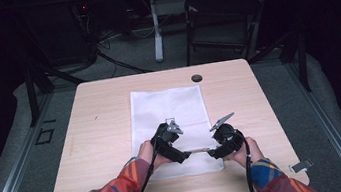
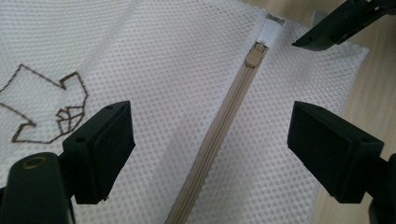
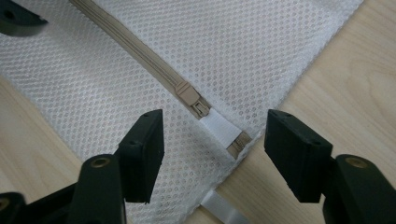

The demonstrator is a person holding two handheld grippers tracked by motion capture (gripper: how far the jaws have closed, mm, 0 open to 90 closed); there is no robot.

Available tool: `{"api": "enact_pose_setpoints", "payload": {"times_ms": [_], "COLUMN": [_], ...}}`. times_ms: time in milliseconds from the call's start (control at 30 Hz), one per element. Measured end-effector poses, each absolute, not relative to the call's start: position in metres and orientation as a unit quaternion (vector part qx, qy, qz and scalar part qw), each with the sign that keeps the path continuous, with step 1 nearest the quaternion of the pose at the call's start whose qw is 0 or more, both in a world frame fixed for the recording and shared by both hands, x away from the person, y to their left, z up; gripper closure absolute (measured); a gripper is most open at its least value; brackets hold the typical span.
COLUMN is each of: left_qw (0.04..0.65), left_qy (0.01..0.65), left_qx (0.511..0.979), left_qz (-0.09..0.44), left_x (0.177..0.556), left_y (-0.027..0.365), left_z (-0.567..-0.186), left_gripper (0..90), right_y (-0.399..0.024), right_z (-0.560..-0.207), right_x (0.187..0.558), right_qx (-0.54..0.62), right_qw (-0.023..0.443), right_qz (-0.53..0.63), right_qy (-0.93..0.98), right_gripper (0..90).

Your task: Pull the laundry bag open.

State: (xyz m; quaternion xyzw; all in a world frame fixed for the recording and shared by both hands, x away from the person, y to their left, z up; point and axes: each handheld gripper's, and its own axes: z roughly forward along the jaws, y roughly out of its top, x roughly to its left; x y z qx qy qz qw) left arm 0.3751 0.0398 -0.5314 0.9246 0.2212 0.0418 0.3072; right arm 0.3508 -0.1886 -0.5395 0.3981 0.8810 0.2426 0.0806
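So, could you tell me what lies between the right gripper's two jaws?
In the right gripper view, the right gripper is open over the mesh bag's zipper end; its beige slider lies just beyond.

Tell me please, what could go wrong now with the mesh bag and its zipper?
1. The right gripper stands open around the zipper end at the edge of the mesh bag; closing there, its fingers may catch only mesh and miss the small slider.
2. The left gripper hovers open over the zipper, so the thin bag may slide or bunch on the smooth table when pulled.
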Motion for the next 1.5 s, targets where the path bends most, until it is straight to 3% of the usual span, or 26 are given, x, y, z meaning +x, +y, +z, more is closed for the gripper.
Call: {"api": "enact_pose_setpoints", "payload": {"times_ms": [100,133,267,300,433,600,767,800,867,933,1500], "left_qw": [0.306,0.306,0.306,0.307,0.311,0.324,0.327,0.326,0.325,0.326,0.333], "left_qy": [0.213,0.21,0.192,0.188,0.177,0.173,0.163,0.161,0.161,0.16,0.152], "left_qx": [0.927,0.928,0.932,0.932,0.933,0.93,0.93,0.931,0.932,0.931,0.93], "left_qz": [0.039,0.04,0.032,0.031,0.025,0.022,0.023,0.025,0.023,0.024,0.009], "left_x": [0.377,0.377,0.376,0.376,0.377,0.379,0.379,0.379,0.378,0.378,0.379], "left_y": [0.031,0.028,0.017,0.014,0.006,-0.001,-0.007,-0.008,-0.011,-0.012,-0.022], "left_z": [-0.535,-0.536,-0.54,-0.54,-0.544,-0.548,-0.552,-0.553,-0.555,-0.556,-0.568], "left_gripper": [14.7,14.8,15.7,15.9,16.2,25.0,44.0,44.0,57.2,64.4,80.8], "right_y": [-0.188,-0.187,-0.187,-0.188,-0.189,-0.193,-0.193,-0.193,-0.193,-0.192,-0.19], "right_z": [-0.54,-0.541,-0.541,-0.54,-0.541,-0.547,-0.552,-0.552,-0.554,-0.556,-0.558], "right_x": [0.351,0.351,0.351,0.35,0.351,0.352,0.353,0.353,0.353,0.352,0.352], "right_qx": [0.397,0.396,0.391,0.388,0.388,0.399,0.398,0.398,0.402,0.405,0.395], "right_qw": [0.076,0.072,0.074,0.079,0.085,0.083,0.082,0.082,0.08,0.082,0.099], "right_qz": [0.243,0.244,0.243,0.242,0.246,0.257,0.246,0.246,0.249,0.249,0.245], "right_qy": [0.882,0.882,0.885,0.886,0.884,0.876,0.88,0.88,0.877,0.876,0.88], "right_gripper": [45.1,51.5,61.8,69.0,77.9,89.0,90.0,90.0,90.0,90.0,90.0]}}
